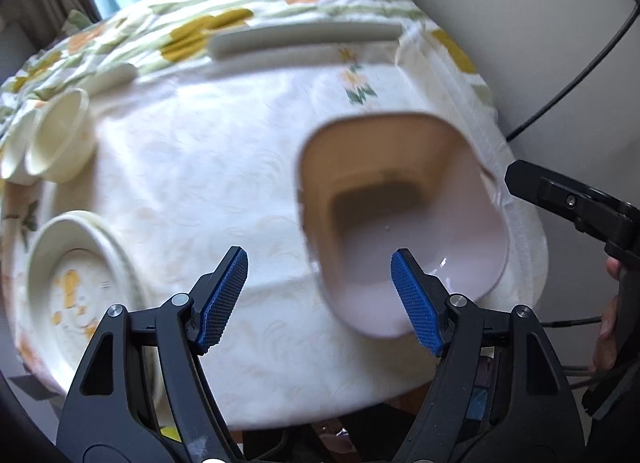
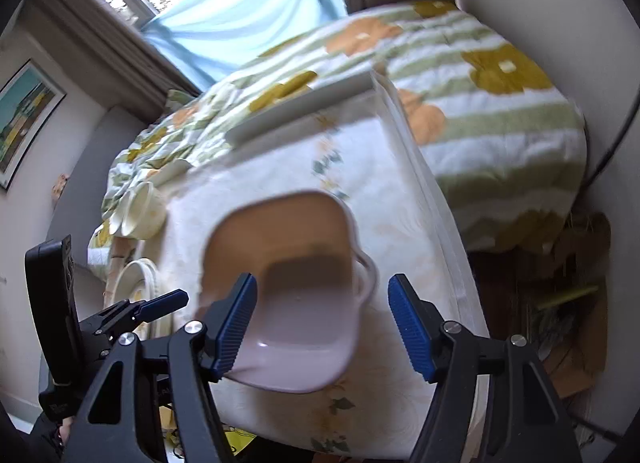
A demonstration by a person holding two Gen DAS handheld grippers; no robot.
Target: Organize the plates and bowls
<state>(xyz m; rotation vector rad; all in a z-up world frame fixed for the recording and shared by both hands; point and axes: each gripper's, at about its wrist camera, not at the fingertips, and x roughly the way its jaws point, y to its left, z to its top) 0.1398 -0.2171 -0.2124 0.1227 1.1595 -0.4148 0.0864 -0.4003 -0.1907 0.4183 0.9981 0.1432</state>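
Note:
A pale pink square bowl (image 1: pixel 404 219) stands on the white floral tablecloth (image 1: pixel 208 167); it also shows in the right wrist view (image 2: pixel 288 295), stacked on another white bowl (image 2: pixel 366 275). My left gripper (image 1: pixel 320 299) is open and empty, its right fingertip at the bowl's near rim. My right gripper (image 2: pixel 322 323) is open around the bowl's near right side, its left fingertip over the bowl. A round floral bowl stack (image 1: pixel 80 291) sits at the left. Two cream cups (image 1: pixel 60 139) lie on their sides at the far left.
A long white tray rim (image 1: pixel 304 37) lies at the table's far edge, a bed with a flowered quilt (image 2: pixel 480 103) behind it. The table's right edge (image 2: pixel 452 223) drops to a cluttered floor. The right gripper's body (image 1: pixel 580 207) is at the right.

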